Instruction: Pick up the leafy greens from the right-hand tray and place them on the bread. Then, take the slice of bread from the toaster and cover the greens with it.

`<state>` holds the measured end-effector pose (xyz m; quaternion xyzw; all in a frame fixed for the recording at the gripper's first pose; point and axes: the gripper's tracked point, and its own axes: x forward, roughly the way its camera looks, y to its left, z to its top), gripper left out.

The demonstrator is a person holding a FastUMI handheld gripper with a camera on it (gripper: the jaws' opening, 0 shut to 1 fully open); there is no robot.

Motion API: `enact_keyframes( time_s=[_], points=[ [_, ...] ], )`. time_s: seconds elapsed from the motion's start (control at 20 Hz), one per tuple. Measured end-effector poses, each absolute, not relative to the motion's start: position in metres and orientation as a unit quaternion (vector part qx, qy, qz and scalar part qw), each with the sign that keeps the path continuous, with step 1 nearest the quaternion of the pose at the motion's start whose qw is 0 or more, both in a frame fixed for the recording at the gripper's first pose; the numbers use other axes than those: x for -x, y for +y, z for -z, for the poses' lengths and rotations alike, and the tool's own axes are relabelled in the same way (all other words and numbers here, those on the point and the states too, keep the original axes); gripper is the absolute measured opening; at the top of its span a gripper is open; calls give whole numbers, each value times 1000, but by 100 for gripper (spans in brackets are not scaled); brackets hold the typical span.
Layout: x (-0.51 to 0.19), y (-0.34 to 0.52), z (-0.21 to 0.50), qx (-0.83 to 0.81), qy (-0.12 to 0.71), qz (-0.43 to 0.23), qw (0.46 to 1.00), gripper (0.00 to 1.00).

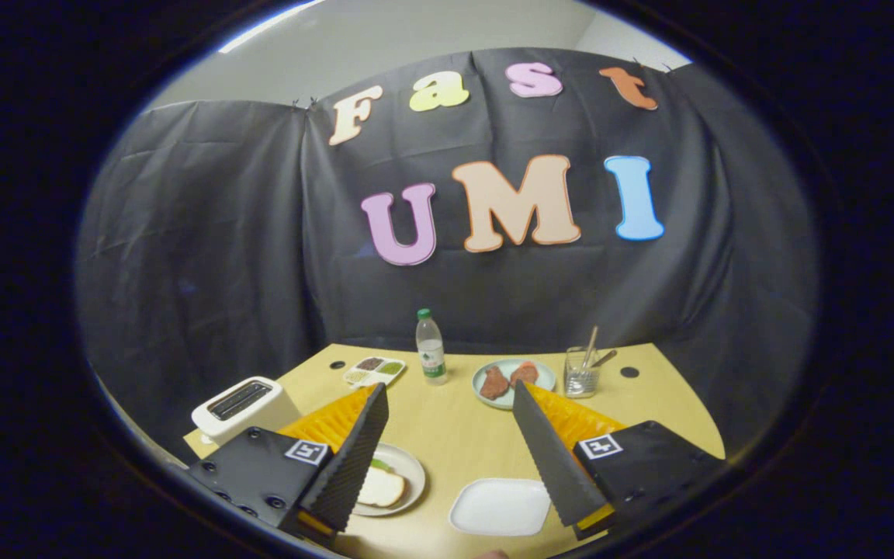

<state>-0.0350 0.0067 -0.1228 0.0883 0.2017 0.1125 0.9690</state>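
Staged recording booth with a mock kitchen table, not a real home.

Black cloth wall (206, 233) hangs behind a light wooden table (455, 435); plain ceiling above. Kitchen props: white toaster (244, 405) at the left edge, water bottle (431, 348) and compartment tray (374, 371) near the far edge, plate of meat (513, 380), glass with utensils (583, 371), plate with bread (394, 481), empty white tray (500, 506). Gripper (447, 458) fingers spread wide apart over the table.
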Motion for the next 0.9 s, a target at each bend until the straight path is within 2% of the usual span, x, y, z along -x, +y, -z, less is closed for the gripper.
enact_keyframes(
  time_s=[0.5,0.9],
  points=[
    [28,-4,81,-65,131,-85,986,100],
    [23,-16,67,-65,111,-75,989,100]
  ],
)
